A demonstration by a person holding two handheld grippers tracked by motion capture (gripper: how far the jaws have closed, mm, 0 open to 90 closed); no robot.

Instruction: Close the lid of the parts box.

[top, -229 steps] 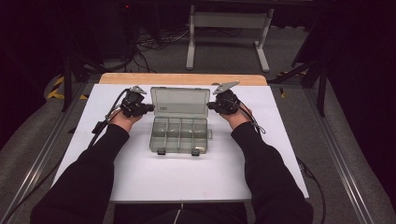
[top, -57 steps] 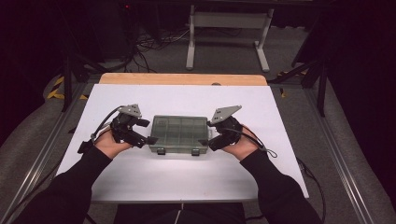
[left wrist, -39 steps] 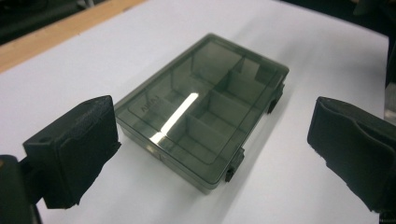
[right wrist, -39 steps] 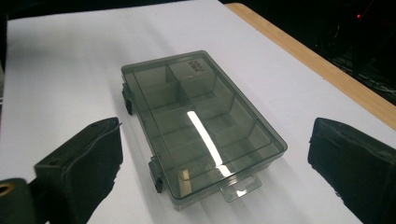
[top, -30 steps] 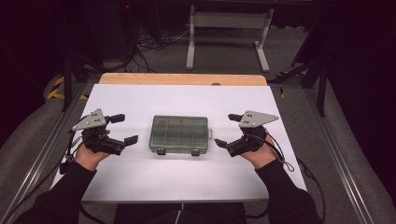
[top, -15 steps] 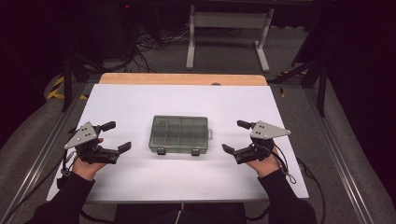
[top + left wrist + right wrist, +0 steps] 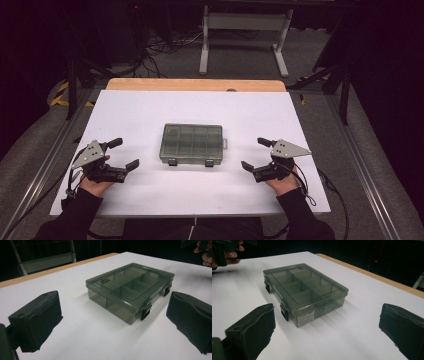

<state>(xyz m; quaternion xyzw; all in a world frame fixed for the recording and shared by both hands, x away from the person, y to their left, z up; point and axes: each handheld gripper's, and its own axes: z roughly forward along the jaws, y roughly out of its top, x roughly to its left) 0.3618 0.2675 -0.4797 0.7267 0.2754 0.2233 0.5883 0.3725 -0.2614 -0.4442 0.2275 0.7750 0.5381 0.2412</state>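
A smoky grey plastic compartment box (image 7: 192,144) lies shut in the middle of the white table, its two black latches facing the person. The same box (image 7: 130,290) appears in the left gripper view, and the box (image 7: 304,291) in the right gripper view, with empty compartments under its clear lid. My left gripper (image 7: 123,154) rests at the table's left, open, well clear of the box. My right gripper (image 7: 254,153) rests at the right, open and empty too. Both sets of black jaws stand wide apart in their own views.
The white table top (image 7: 300,125) has a wooden strip (image 7: 195,84) along its far edge. A metal stand (image 7: 240,30) and cables lie on the dark floor behind. Rails run along both sides of the table.
The box's lid has been closed. Both grippers have let go of it and drawn back outward and toward the person, to the table's left and right.
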